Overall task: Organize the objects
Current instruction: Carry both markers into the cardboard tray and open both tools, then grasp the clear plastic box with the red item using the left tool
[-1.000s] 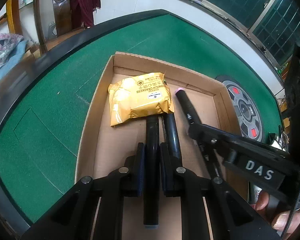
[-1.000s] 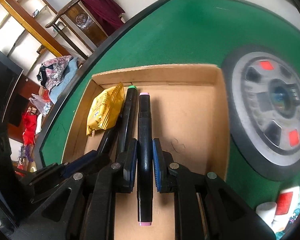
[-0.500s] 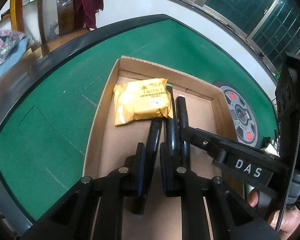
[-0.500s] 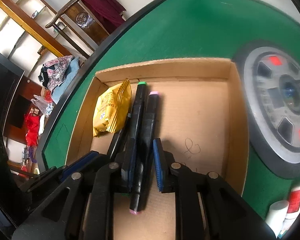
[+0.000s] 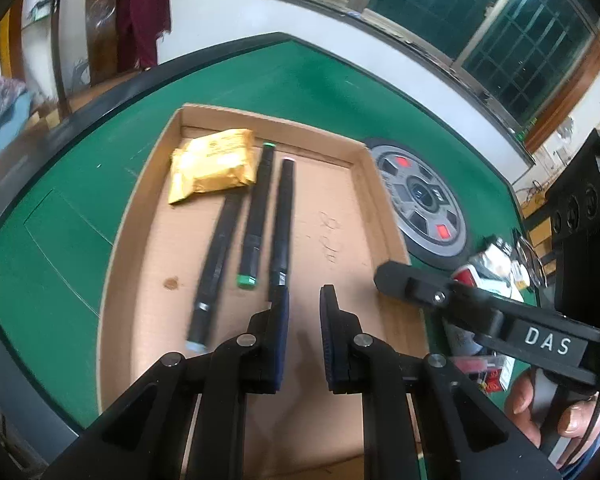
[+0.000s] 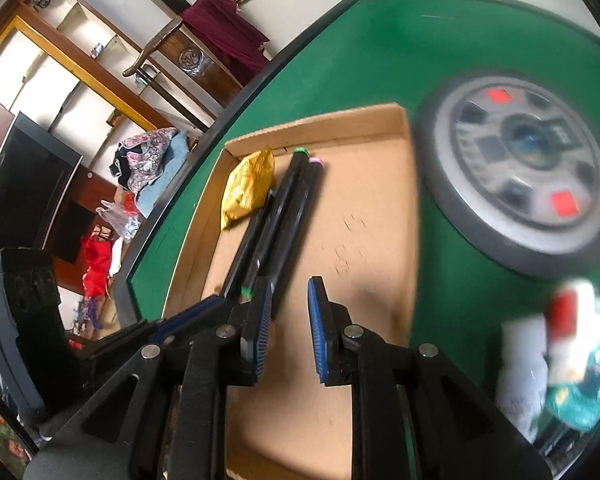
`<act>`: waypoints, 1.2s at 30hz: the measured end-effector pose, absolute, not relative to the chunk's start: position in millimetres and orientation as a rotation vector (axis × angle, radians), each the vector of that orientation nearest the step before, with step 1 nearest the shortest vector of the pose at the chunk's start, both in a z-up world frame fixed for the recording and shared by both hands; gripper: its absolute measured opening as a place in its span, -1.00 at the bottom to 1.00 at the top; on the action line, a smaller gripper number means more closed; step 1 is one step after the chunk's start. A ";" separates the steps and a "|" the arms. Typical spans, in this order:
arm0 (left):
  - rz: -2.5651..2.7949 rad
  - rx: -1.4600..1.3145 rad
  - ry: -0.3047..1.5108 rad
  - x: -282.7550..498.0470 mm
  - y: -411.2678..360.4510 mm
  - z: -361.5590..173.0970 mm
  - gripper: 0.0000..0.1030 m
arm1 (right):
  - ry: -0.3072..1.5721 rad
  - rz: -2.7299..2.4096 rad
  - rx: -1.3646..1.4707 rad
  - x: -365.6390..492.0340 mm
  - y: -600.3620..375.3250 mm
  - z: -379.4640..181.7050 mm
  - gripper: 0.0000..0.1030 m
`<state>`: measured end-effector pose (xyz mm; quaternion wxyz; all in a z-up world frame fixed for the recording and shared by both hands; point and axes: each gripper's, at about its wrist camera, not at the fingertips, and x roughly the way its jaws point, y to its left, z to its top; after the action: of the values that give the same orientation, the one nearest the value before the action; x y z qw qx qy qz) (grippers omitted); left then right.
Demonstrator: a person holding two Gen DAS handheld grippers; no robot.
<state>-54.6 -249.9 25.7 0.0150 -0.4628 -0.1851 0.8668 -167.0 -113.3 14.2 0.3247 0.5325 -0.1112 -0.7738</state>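
Both grippers are hanging over the box (image 5: pixel 384 216) with jaws released and holding nothing: the left gripper (image 5: pixel 303 336) at lower centre, the right gripper (image 6: pixel 286 328) likewise. Three markers (image 5: pixel 256 208) are lying side by side left of centre, beside the snack (image 5: pixel 212 164) in the box's upper-left corner. Bare cardboard is lying open toward the right wall.

yellow snack packet (image 5: pixel 214 166), black markers (image 5: pixel 256 208), green felt table (image 5: pixel 80 216)

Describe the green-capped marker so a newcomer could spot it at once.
Find the shallow cardboard tray on the green table. Three black markers lie side by side beside a yellow cracker packet. The green-capped marker is the middle one, the only one with green ends.
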 end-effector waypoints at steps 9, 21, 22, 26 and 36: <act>2.610 -1.312 -0.271 -18.9 -163.3 48.3 -0.63 | -0.270 -2.105 1.275 -115.3 -10.7 40.5 -0.65; 2.481 -1.308 0.127 -40.8 -65.7 34.9 -0.34 | -0.538 -2.259 1.213 -83.6 140.1 19.5 -0.13; 2.471 -1.337 0.106 -47.0 -69.0 31.6 -0.34 | -0.573 -2.251 1.218 -87.7 145.3 15.5 -0.13; 2.400 -1.365 0.021 -57.2 -70.7 23.6 -0.16 | -0.619 -2.236 1.226 -93.1 158.5 11.2 -0.13; 2.388 -1.305 0.328 -21.6 -21.4 15.2 0.16 | -0.676 -2.235 1.299 -97.0 162.1 0.8 0.08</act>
<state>-21.6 -21.4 15.2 0.1990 -0.4667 0.1174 0.8537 -97.0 162.1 0.8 0.2324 0.4729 -0.2459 -0.8136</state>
